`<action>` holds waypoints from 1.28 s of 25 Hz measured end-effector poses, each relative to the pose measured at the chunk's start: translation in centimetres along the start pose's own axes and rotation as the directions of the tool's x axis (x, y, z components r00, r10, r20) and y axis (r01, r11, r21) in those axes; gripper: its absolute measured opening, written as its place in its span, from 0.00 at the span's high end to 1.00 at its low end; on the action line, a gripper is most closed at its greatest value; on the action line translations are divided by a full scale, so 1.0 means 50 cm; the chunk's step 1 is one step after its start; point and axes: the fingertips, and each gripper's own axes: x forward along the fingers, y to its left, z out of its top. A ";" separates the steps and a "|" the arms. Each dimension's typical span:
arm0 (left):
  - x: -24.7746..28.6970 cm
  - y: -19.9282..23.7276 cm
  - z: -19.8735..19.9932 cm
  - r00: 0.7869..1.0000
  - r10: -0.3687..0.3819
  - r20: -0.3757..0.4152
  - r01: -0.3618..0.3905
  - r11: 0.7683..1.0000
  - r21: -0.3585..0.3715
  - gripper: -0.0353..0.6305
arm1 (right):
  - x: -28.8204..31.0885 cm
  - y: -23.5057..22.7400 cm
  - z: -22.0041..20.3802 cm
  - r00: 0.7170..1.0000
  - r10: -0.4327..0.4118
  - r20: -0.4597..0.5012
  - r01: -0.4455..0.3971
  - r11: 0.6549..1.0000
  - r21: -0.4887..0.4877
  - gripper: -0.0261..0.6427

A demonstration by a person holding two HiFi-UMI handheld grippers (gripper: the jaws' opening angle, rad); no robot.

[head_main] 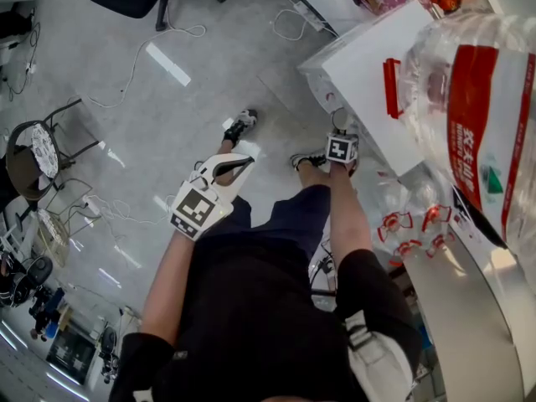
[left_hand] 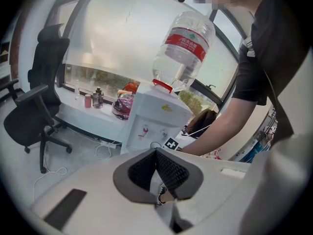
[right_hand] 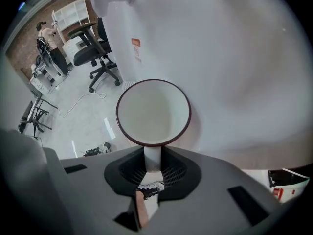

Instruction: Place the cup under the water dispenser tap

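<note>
The floor (head_main: 167, 57) is light grey and glossy, with strip-light reflections and loose white cables (head_main: 136, 64) lying across it. A black office chair (left_hand: 39, 106) stands before a wide, daylit window (left_hand: 122, 48), and a white ledge (left_hand: 80, 114) runs below the window's bottom edge. In the right gripper view, a brick wall (right_hand: 27, 38) with a white shelf unit (right_hand: 73, 13) closes the far end, with black chairs (right_hand: 98, 53) in front of it.

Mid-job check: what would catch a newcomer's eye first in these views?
The white cup with a dark red rim, held by its handle in the right gripper, fills the right gripper view against the white dispenser front. In the left gripper view, the big upturned water bottle with a red label sits atop that dispenser.
</note>
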 end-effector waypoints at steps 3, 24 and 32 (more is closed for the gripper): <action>0.006 -0.002 -0.003 1.000 -0.005 -0.003 0.005 1.000 0.000 0.95 | 0.007 -0.004 -0.008 1.000 -0.004 -0.019 0.004 1.000 -0.001 0.90; 0.005 0.003 0.022 0.998 -0.056 -0.015 0.056 0.998 0.012 0.95 | -0.030 0.009 -0.003 1.000 0.009 -0.027 -0.008 1.000 0.027 0.74; -0.010 -0.005 0.060 0.991 -0.125 -0.044 0.128 0.990 0.065 0.95 | -0.111 -0.013 -0.019 0.998 -0.054 -0.014 0.055 0.997 0.059 0.74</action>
